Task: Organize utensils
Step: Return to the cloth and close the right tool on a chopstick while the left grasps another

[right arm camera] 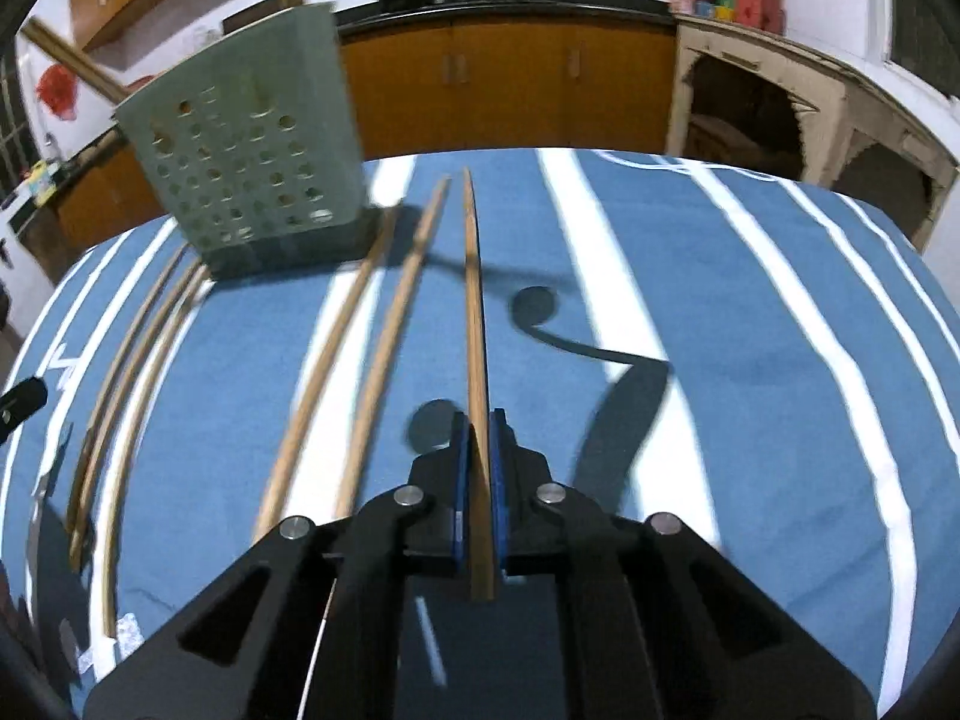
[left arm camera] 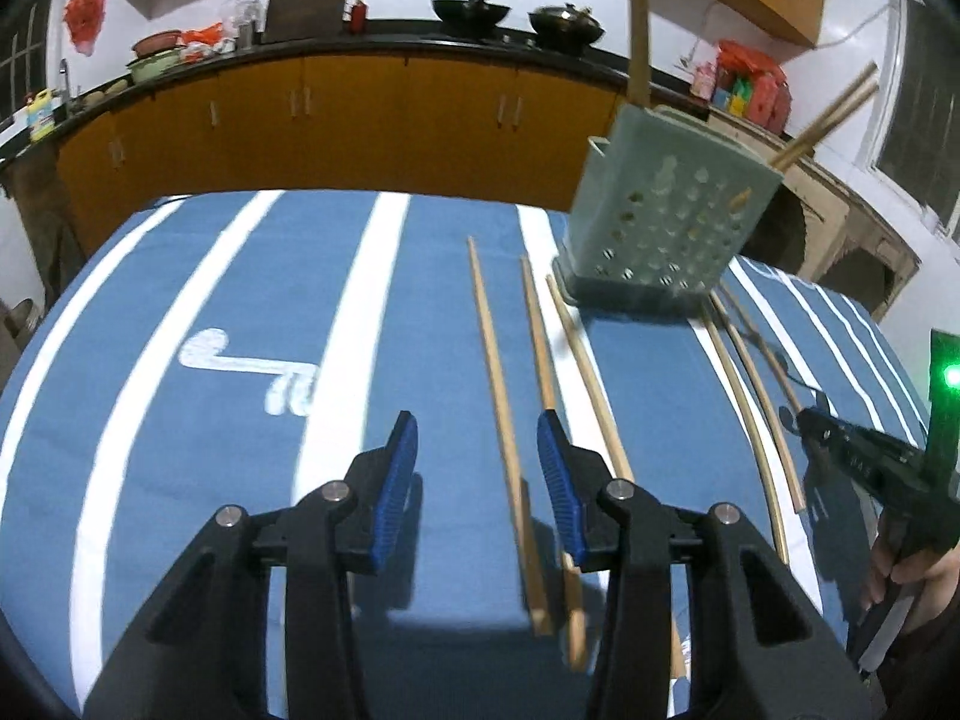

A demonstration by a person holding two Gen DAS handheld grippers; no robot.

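Ahead-left of the right tongs [right arm camera: 477,480], the holder [right arm camera: 252,144] is standing on the cloth [right arm camera: 750,330]; loose chopsticks [right arm camera: 390,330] are lying to their left.

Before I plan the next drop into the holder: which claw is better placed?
Right. The right claw is shut on a chopstick aimed towards the green holder. The left claw is open, empty, over loose chopsticks.

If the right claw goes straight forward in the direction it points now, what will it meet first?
Probably nothing on the table. The right claw is shut on a chopstick pointing past the right side of the perforated utensil holder; the blue striped cloth ahead looks free, though depth is unclear.
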